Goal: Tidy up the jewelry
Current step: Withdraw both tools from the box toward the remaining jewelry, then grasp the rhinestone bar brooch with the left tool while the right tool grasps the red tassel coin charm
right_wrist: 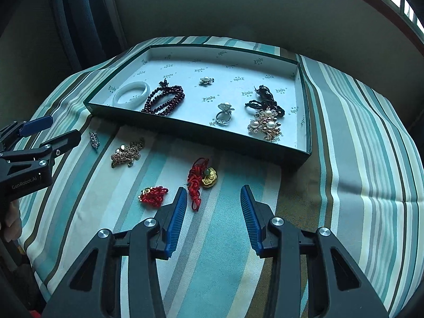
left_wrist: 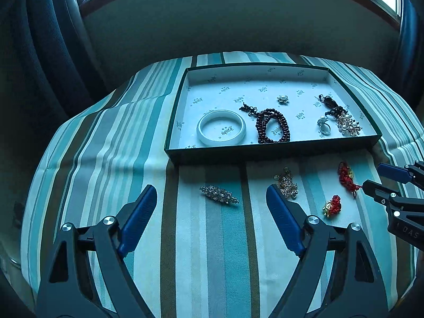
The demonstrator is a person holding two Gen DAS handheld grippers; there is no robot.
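Observation:
On the striped cloth in front of the green box (left_wrist: 265, 153) lie a silver rhinestone brooch (left_wrist: 219, 194), a gold chain cluster (left_wrist: 287, 184), a long red knotted cord with a gold charm (right_wrist: 197, 181) and a small red knot charm (right_wrist: 153, 196). My left gripper (left_wrist: 210, 189) stands open, low over the cloth, with the rhinestone brooch between its fingertips and untouched. My right gripper (right_wrist: 214, 188) is open with narrower jaws; the red cord's tail lies just inside its left finger (right_wrist: 176, 212), not pinched.
The box (right_wrist: 304, 156) holds a white bangle (right_wrist: 131, 92), dark red beads (right_wrist: 165, 100), a pearl flower pin (right_wrist: 206, 80), a ring (right_wrist: 224, 114), black cords (right_wrist: 265, 98) and a pearl cluster (right_wrist: 266, 126). The cloth drops off at the sides; a wall and window lie beyond.

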